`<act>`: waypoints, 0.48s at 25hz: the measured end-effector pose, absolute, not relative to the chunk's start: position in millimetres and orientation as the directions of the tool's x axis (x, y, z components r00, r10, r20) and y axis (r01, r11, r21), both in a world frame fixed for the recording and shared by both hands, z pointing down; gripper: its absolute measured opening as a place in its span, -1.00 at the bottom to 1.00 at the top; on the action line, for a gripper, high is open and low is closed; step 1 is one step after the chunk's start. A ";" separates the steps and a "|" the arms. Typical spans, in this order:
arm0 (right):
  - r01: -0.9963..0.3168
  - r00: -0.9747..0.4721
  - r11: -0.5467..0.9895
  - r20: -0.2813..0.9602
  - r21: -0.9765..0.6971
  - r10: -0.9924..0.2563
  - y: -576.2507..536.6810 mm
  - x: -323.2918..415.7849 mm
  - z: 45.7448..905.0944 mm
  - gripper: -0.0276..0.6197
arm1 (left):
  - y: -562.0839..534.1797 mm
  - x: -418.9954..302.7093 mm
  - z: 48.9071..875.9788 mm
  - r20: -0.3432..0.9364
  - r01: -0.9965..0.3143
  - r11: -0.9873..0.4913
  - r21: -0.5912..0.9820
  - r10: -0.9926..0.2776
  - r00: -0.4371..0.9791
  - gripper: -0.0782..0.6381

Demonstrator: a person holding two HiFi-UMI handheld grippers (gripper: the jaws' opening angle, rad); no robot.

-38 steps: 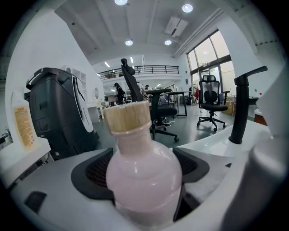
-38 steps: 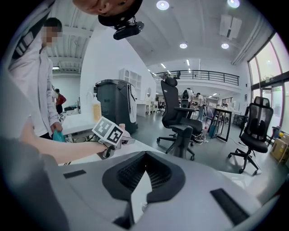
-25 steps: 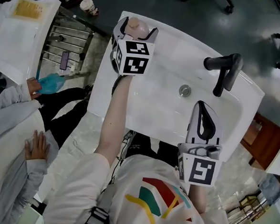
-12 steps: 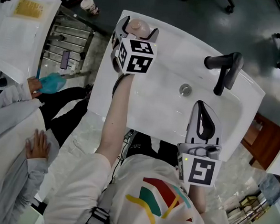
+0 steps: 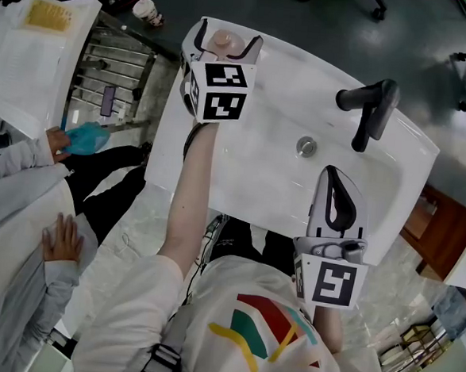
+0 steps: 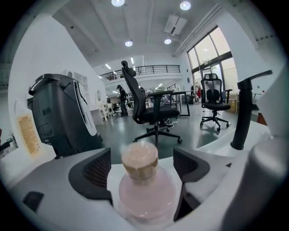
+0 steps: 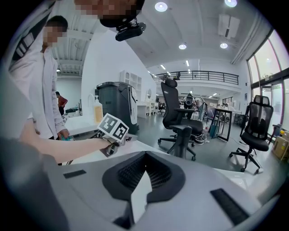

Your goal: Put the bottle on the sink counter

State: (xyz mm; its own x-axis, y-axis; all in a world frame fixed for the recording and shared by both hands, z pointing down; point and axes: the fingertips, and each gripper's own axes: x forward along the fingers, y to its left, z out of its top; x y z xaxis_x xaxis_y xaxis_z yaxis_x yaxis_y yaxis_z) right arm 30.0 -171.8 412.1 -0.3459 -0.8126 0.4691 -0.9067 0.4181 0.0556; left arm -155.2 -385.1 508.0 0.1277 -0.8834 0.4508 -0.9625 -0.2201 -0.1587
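A pale pink bottle [image 5: 228, 42] with a beige cap stands upright over the far left corner of the white sink counter [image 5: 297, 70]. My left gripper [image 5: 229, 31] is shut on the bottle, one jaw at each side of its body. In the left gripper view the bottle [image 6: 143, 189] fills the space between the dark pads [image 6: 92, 169]. My right gripper [image 5: 336, 174] is shut on nothing and hovers above the near rim of the basin. Its pads [image 7: 156, 173] meet in the right gripper view, where the left gripper's marker cube [image 7: 113, 128] shows further off.
A black faucet [image 5: 370, 110] rises at the counter's far right, with the drain [image 5: 306, 145] in the basin. A person's hand with a teal cloth [image 5: 83, 137] is at the left near a white table [image 5: 31, 56]. A grey bin [image 6: 63, 113] and office chairs [image 6: 151, 108] stand beyond.
The left gripper's marker cube tilted slightly and came back, still with the bottle at the counter's corner. The right gripper has stayed in place.
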 end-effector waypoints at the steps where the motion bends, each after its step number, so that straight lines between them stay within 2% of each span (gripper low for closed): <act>1: -0.907 -0.347 0.417 0.463 0.056 -0.816 -171.8 30.2 410.5 -0.88 | -385.2 -154.4 496.7 0.429 -0.963 -0.218 -0.161 -0.894 0.130 0.35; 12: -0.934 -0.294 0.341 0.314 0.105 -0.903 -195.9 49.2 350.9 -0.88 | -364.0 -120.8 363.3 0.241 -0.947 -0.246 -0.206 -0.951 0.195 0.34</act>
